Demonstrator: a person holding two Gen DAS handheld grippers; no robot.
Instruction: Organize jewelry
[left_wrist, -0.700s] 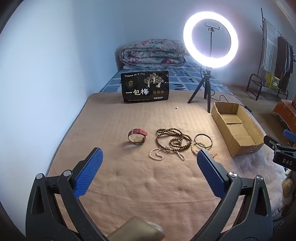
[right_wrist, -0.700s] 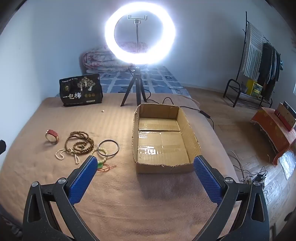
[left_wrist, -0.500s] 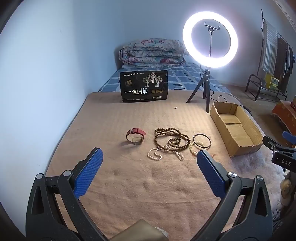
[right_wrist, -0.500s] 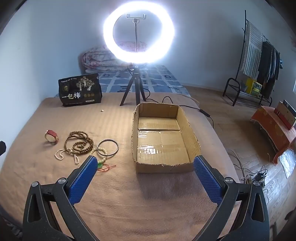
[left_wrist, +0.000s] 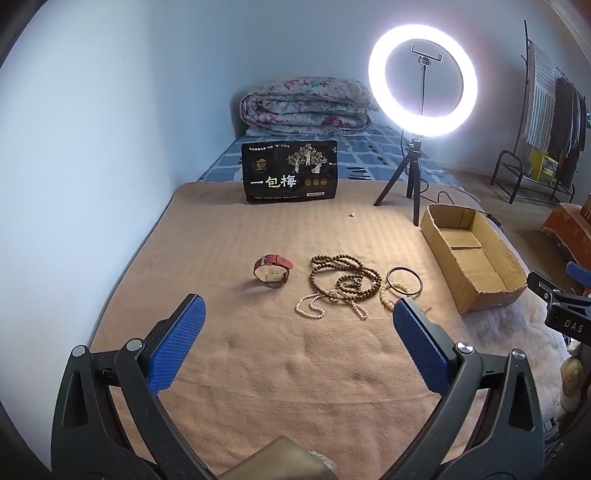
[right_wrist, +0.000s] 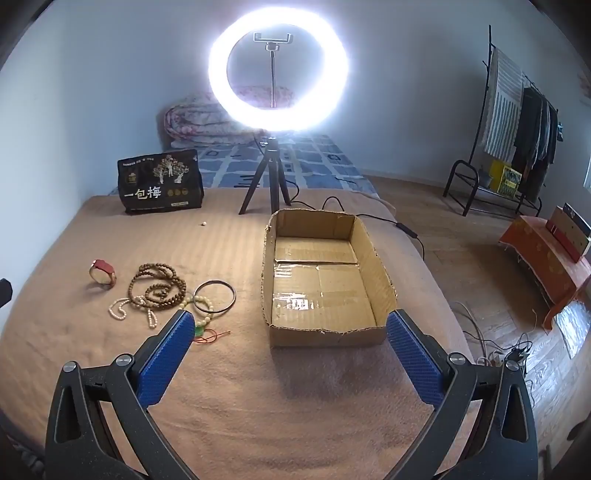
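On the tan blanket (left_wrist: 280, 369) lie a red-strapped watch (left_wrist: 272, 269) (right_wrist: 102, 272), a brown bead necklace (left_wrist: 345, 276) (right_wrist: 157, 284), a pearl strand (left_wrist: 314, 304) (right_wrist: 122, 309), a cream bead bracelet (right_wrist: 204, 303) and a thin dark bangle (left_wrist: 404, 280) (right_wrist: 214, 296). An open cardboard box (right_wrist: 321, 280) (left_wrist: 471, 254) sits to their right with nothing in it. My left gripper (left_wrist: 297, 314) hovers open, short of the jewelry. My right gripper (right_wrist: 290, 328) hangs open before the box's near wall. Neither holds anything.
A lit ring light on a tripod (left_wrist: 421, 85) (right_wrist: 277, 74) stands behind the box, its cable trailing right. A black snack bag (left_wrist: 290, 171) (right_wrist: 160, 186) stands at the back, with a folded quilt (left_wrist: 306, 105) beyond. A loose white bead (left_wrist: 352, 214) lies near the bag.
Both views have shifted only slightly; the jewelry sits a touch higher in the left wrist view than before. Both grippers stay open and nothing on the blanket has moved.
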